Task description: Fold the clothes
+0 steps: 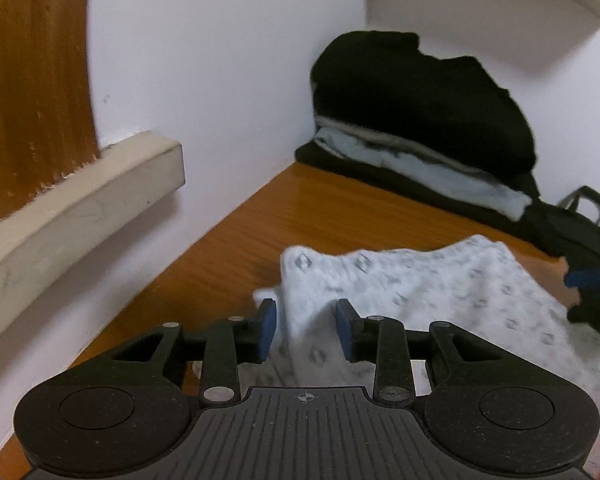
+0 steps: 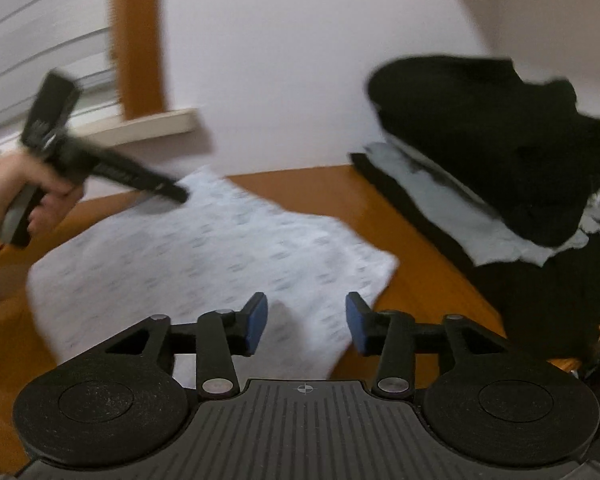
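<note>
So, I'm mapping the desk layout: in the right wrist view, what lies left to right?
Hand holding the left claw → patterned white cloth → bare wooden table → stack of dark and grey clothes.

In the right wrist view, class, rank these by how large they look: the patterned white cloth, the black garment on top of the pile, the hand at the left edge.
1. Patterned white cloth, though it lies nearer the camera.
2. Black garment topping the pile.
3. Hand, clearly smallest and partly cut off.
</note>
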The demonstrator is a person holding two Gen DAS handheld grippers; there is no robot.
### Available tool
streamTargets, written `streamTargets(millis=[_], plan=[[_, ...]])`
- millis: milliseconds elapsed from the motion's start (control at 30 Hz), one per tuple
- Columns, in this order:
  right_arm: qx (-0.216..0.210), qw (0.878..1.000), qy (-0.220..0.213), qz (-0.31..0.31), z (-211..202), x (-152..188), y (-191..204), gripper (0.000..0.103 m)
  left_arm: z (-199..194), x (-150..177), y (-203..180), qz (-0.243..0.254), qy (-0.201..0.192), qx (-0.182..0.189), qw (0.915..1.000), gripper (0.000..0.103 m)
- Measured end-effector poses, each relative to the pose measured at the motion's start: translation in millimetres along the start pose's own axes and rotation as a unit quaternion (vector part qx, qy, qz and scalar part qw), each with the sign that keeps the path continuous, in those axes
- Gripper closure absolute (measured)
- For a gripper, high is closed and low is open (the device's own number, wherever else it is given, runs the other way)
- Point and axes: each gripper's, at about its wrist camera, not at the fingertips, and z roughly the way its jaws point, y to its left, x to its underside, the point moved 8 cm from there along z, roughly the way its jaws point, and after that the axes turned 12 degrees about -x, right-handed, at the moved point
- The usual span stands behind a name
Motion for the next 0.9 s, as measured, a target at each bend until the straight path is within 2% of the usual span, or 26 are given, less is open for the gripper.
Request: streamTargets(millis=[33,133,200,300,367,433,467,533,600,700,900], plan=[[0.001,1.000,0.001,0.015,7,-2,-11,0.056,1,0,2,-0.002,-0.006,-0.004,1.0000,0.101],[-0.016,0.999,0.010,0.045,23,0,-31,0.057,-8,-2,13,-0.024,-0.031,-0.014,0.9991,0.102],[-0.024,0.998,0.001,0.063,29,-3,-40,0.057,-19,-2,22,-0.034,-0.041,-0.020,0.9984,0.102],[-0.041,0.995,-0.020,0.086,36,-10,-51,0.061,-25,5,25,-0.041,-0.032,-0.021,0.9984,0.102],[-0.041,0.994,-0.026,0.095,38,-13,-56,0.060,-29,11,27,-0.045,-0.025,-0.022,0.9985,0.099],[-0.045,0.993,-0.025,0.102,39,-13,-58,0.059,-33,16,28,-0.049,-0.018,-0.023,0.9984,0.078],[-0.049,0.994,-0.019,0.100,37,-10,-57,0.058,-36,19,29,-0.051,-0.015,-0.023,0.9983,0.072],[-0.057,0.994,-0.007,0.095,34,-5,-53,0.051,-40,24,31,-0.055,-0.008,-0.023,0.9982,0.052],[-0.066,0.993,0.007,0.093,31,3,-49,0.049,-44,29,33,-0.059,-0.002,-0.024,0.9980,0.047],[-0.071,0.993,0.016,0.094,29,9,-45,0.046,-45,37,34,-0.068,0.011,-0.020,0.9974,0.046],[-0.103,0.988,0.021,0.110,42,2,-44,0.045,-23,45,33,-0.105,0.043,0.015,0.9934,0.050]])
